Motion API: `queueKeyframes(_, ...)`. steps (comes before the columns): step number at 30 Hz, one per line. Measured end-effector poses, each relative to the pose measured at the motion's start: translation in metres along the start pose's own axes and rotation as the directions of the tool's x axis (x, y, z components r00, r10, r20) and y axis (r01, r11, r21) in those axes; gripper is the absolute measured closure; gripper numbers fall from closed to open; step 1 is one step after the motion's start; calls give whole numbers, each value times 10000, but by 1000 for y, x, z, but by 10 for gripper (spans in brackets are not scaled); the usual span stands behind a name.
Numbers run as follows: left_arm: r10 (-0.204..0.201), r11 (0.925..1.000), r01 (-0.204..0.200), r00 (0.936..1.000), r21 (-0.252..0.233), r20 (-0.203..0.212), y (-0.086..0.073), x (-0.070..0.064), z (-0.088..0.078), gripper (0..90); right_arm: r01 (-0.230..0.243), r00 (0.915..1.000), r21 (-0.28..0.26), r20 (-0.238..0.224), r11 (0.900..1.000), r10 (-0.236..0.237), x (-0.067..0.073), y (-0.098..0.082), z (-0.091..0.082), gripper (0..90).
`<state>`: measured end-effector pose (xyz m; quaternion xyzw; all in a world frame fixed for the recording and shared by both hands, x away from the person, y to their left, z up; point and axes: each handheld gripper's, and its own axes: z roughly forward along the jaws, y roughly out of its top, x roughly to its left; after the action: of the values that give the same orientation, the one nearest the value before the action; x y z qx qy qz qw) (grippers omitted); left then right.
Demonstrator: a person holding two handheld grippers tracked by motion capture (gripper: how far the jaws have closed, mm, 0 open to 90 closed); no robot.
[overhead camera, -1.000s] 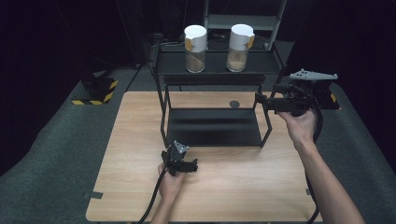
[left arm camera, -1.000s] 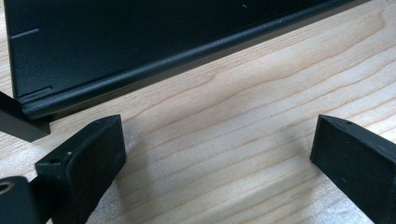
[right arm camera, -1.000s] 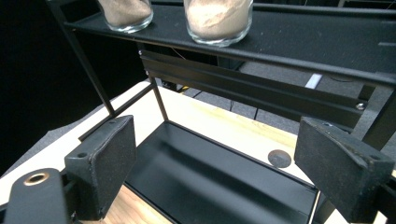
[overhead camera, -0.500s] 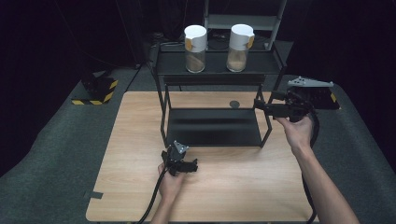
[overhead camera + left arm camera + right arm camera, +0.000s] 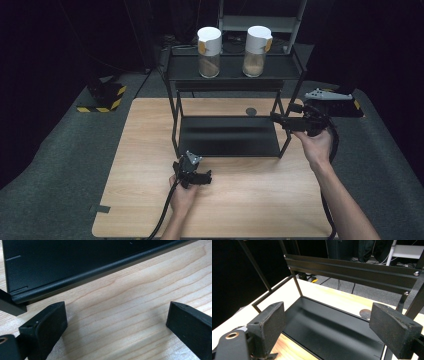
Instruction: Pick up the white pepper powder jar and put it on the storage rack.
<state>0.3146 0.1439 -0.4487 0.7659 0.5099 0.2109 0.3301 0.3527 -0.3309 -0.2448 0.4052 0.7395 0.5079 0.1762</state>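
A black metal two-tier rack stands at the back of the light wooden bench. Two white-capped clear jars sit side by side on its top shelf. A small dark round disc lies on the bench behind its lower tray.

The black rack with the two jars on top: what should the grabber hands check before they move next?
1. Right gripper jaws apart with nothing between them: ok.
2. Left gripper jaws apart over bare table: ok.
3. Both jars upright on the rack's top shelf: ok.
4. Lower shelf bare: ok.
5. Right gripper beside the rack's right front leg, whether touching: cannot tell.
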Motion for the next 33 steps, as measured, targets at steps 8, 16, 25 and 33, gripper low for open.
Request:
queueKeyframes(8, -16, 10000, 16, 10000, -1, 9, 0, 0, 0, 34, -20, 10000, 200, 10, 9998, 19, 0, -9, 7, 130)
queueKeyframes(16, -16, 10000, 16, 10000, -3, 7, 0, 0, 0, 34, -50, 10000, 297, -41, 9995, 51, 0, -16, 10, 130)
queueKeyframes(25, -11, 10000, 11, 10000, -1, 6, 0, 0, 0, 34, -180, 9998, 399, -80, 9990, 184, -2, -27, 14, 130)
queueKeyframes(33, -8, 10000, 8, 10000, 1, 7, 0, 0, 0, 34, -273, 9996, 477, -46, 9985, 275, -2, -40, 19, 133)
